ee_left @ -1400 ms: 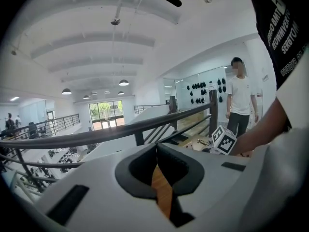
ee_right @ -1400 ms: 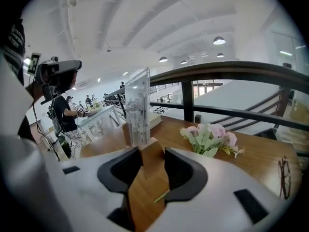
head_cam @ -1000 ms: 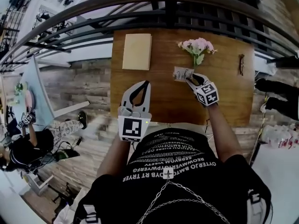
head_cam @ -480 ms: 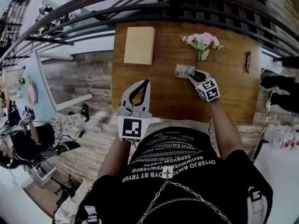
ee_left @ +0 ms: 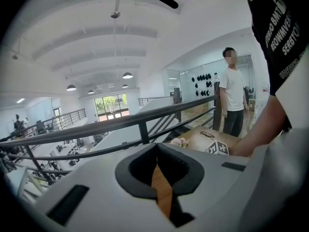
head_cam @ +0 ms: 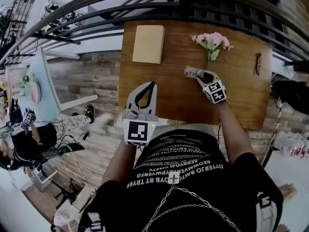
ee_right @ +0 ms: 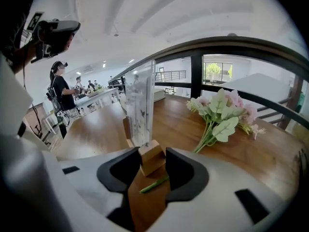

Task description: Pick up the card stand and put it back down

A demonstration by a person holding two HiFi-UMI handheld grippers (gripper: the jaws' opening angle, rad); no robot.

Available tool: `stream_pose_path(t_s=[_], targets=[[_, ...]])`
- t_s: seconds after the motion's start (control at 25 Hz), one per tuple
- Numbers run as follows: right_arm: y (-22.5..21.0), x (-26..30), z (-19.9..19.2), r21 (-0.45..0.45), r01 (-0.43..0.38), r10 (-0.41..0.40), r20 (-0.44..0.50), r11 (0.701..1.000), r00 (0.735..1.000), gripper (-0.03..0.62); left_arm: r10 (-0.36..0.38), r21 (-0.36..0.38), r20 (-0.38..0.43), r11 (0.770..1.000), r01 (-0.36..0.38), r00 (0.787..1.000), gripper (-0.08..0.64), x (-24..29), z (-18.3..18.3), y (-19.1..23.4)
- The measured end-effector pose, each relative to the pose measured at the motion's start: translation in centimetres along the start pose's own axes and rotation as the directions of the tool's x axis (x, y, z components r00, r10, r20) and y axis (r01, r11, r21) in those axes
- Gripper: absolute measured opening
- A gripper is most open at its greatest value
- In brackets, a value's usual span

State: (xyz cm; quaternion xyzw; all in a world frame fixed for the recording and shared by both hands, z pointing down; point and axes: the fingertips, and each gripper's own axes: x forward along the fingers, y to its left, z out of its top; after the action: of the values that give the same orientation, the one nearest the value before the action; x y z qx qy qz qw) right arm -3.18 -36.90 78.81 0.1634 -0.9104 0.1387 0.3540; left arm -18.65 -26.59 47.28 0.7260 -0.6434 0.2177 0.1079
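Head view: a wooden table (head_cam: 169,100) stands against a black railing (head_cam: 193,6).

- Far left corner of the table: a beige notepad (head_cam: 148,43), lying flat.
- Near edge, left part: the left gripper (head_cam: 151,84) is held over the table, pointing toward the far edge. In the left gripper view its fingers (ee_left: 140,173) are seen brought together at the tips, with nothing between them; only bare table wood shows through the slit lower down.
- Middle of the table, right of centre: the card stand (head_cam: 192,72) is set on the tabletop, between the near and far edges and just on the near side of the flower stems. In the right gripper view it is seen as a small wooden block (ee_right: 152,157) carrying an upright clear panel (ee_right: 141,108).
- The right gripper (head_cam: 200,76) is placed at the stand from the near side. Its jaws have just been opening; the block sits between the fingers (ee_right: 181,170), close against the left one, with a narrow gap visible at the right one. The stand is not clamped.
- A thin green stem (ee_right: 154,184) lies on the table under the jaws.
- Far edge, right of centre: a bunch of pink flowers (head_cam: 212,41), laid flat with stems toward the stand.
- Right edge: a pair of glasses (head_cam: 258,63), well apart from the rest.
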Motion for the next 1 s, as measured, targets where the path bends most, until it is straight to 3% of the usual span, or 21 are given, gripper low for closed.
stream_pose_path(t_s=[0.36,0.48,0.8,1.0], targets=[[-0.9,-3.6,1.1,0.015,0.099,-0.1,0.032,0.995,0.994,0.181,0.0,0.003,0.037,1.0,0.0,0.999,0.027,-1.4,0.8,0.1],[-0.3,-6.0,2.2,0.008,0.13,-0.13,0.079,0.992,0.988,0.144,-0.008,0.009,0.062,1.0,0.007,0.998,0.028,-2.4,1.1,-0.4],[2.5,-13.8,7.0,0.043,0.193,-0.198,0.263,0.98,0.944,0.035,-0.032,0.033,0.115,0.999,0.028,0.993,0.028,-4.9,1.4,-1.2],[4.4,-18.3,9.8,0.054,0.232,-0.237,0.335,0.971,0.912,0.015,-0.052,0.041,0.158,0.998,0.046,0.986,0.027,-5.3,2.2,-1.2]])
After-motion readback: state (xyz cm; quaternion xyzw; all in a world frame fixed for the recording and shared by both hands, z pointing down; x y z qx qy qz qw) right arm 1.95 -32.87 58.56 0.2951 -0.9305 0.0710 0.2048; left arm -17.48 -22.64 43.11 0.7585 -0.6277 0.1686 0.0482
